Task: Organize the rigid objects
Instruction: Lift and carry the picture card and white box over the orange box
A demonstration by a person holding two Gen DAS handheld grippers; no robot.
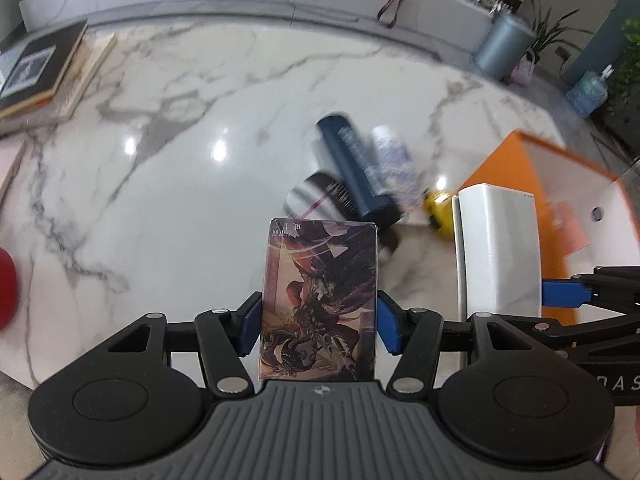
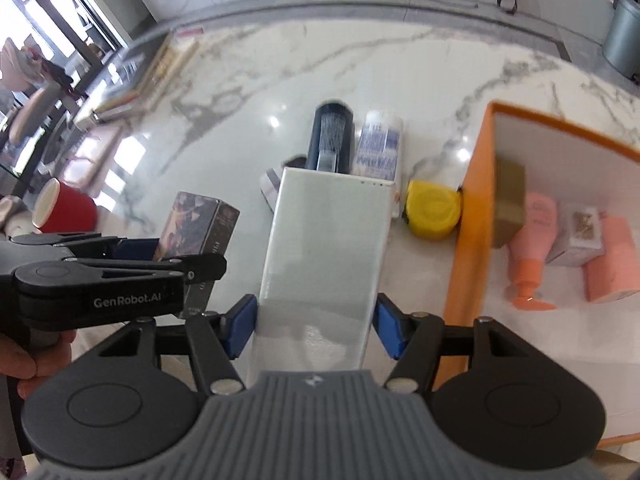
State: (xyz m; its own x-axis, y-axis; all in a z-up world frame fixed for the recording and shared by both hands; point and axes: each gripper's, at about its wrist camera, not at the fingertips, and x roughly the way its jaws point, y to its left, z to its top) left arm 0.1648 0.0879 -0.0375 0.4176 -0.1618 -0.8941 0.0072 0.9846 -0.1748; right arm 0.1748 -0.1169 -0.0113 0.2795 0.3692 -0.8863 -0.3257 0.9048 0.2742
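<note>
Right now both of my grippers are loaded. My left gripper (image 1: 319,322) has its blue pads pressed against the sides of an illustrated box (image 1: 320,300), held above the marble table (image 1: 160,160). My right gripper (image 2: 316,326) is closed the same way on a white box (image 2: 324,264), which sits just to the right of the illustrated one. The orange bin (image 2: 468,248) stands to my right, and it already holds several things: a peach pump bottle (image 2: 530,252), a peach block (image 2: 612,260), a small grey carton (image 2: 576,236) and a brown box (image 2: 508,204). So I judge the sorting partly done. Left out on the marble, near the bin, are a dark blue bottle (image 2: 330,136), a white printed bottle (image 2: 378,148) beside it, a yellow tape measure (image 2: 432,216) touching the bin's wall, and a striped item half hidden behind my white box. A red cup (image 2: 64,208) and some books (image 1: 44,76) sit well apart at the left.
</note>
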